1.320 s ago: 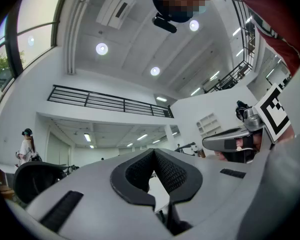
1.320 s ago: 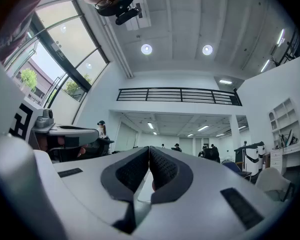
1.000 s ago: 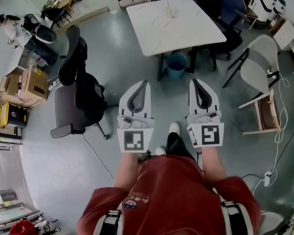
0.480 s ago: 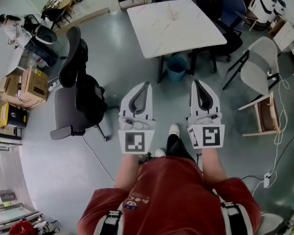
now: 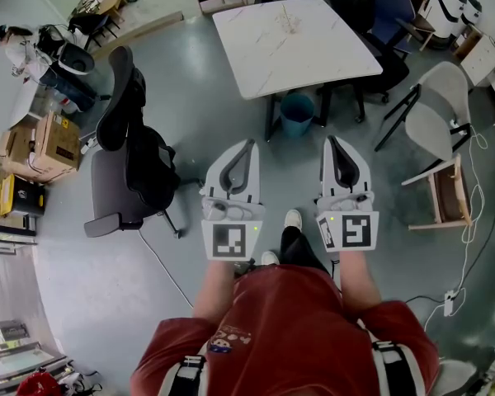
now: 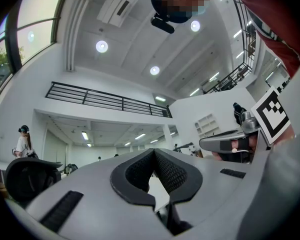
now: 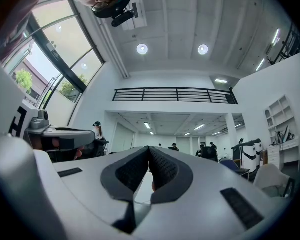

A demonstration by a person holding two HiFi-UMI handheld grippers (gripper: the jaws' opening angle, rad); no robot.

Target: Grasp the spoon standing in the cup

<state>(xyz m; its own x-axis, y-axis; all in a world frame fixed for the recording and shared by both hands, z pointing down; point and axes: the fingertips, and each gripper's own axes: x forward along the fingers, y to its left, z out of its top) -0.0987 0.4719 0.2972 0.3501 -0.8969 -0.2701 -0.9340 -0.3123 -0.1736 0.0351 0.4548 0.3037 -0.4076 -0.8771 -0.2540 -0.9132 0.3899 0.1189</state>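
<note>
No spoon or cup can be identified in any view; specks on the white table [image 5: 313,56], upper centre, are too small to tell. Left gripper [image 5: 247,142] and right gripper [image 5: 331,139], mid-frame, have jaws closed and empty. Judgement: the approach has not begun; the next move calls for locating the cup and then opening the jaws.

Held forward side by side, left tongs [image 5: 247,143], right tongs [image 5: 329,140], jaws together, empty

Red T-shirt [image 5: 289,328], black shoulder straps [image 5: 186,374], dark trousers [image 5: 295,246], white shoes [image 5: 293,218], white left gripper [image 5: 249,141] and right gripper [image 5: 330,139], black-and-white marker cubes [image 5: 229,239]
</note>
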